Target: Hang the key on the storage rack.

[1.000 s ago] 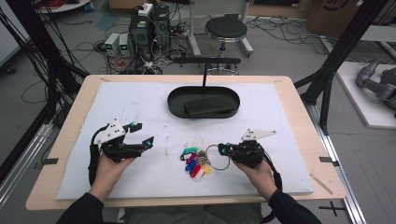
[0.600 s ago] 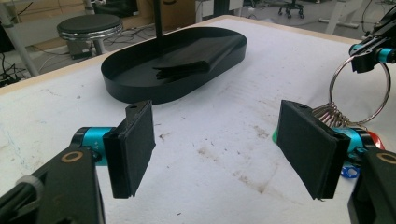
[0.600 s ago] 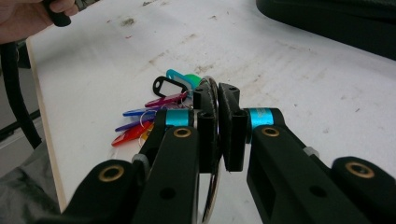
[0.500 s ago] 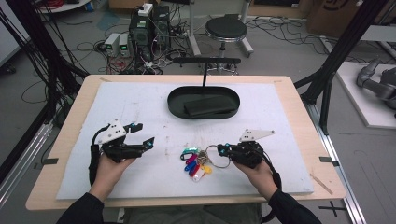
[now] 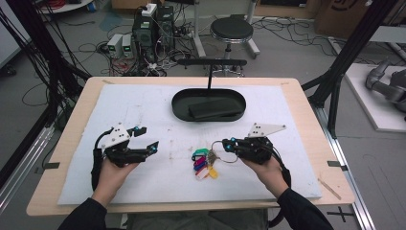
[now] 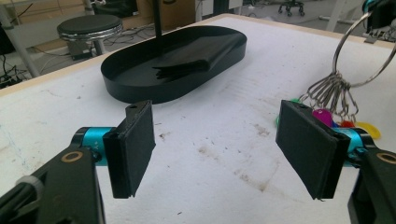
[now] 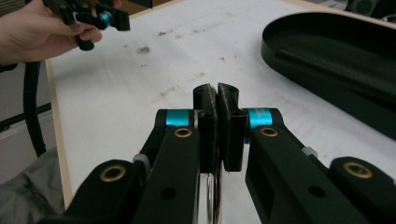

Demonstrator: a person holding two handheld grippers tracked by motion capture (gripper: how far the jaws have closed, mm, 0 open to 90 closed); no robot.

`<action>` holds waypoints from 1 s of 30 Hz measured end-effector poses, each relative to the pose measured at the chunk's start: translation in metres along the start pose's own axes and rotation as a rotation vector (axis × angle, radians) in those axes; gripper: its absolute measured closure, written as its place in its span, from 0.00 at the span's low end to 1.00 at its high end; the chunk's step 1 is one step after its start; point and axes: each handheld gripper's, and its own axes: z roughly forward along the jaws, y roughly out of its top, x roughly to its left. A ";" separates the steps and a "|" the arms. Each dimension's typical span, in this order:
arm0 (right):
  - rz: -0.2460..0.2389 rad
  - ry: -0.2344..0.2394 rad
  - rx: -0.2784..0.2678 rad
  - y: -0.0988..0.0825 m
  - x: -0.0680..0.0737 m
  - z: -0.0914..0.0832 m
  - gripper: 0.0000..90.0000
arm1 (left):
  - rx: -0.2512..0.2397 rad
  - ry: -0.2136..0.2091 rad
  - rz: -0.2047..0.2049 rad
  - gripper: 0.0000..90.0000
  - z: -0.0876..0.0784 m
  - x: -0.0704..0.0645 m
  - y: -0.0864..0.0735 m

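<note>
The bench (image 5: 306, 120), covered by a white mat, carries a black oval tray (image 5: 208, 104) at its far side, with a dark flat piece lying inside. Nearer the person, the right claw (image 5: 229, 145) is clamped on the large metal key ring (image 5: 221, 152), whose coloured tags (image 5: 203, 163) rest bunched on the mat between the two hands, the ring tilted up from them. The left claw (image 5: 148, 143) hovers well apart with its jaws wide and nothing between them. The step looks like lifting the keys; next, probably carrying them to the tray, which calls for a firm grip as the tags swing free.
</note>
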 end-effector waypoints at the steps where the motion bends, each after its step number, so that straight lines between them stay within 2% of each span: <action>1: -0.013 0.006 -0.004 0.003 -0.001 -0.001 0.97 | -0.001 -0.004 0.003 0.31 0.000 0.000 0.000; 11: -0.045 0.014 -0.079 0.029 -0.011 -0.018 0.97 | -0.001 0.000 0.008 0.31 0.000 0.000 0.000; 20: -0.074 0.018 -0.105 0.050 -0.020 -0.026 0.97 | -0.002 0.001 0.010 0.31 0.000 0.000 0.001; 30: -0.090 -0.015 -0.157 0.072 -0.036 -0.035 0.97 | 0.001 -0.002 0.014 0.31 0.000 -0.001 0.001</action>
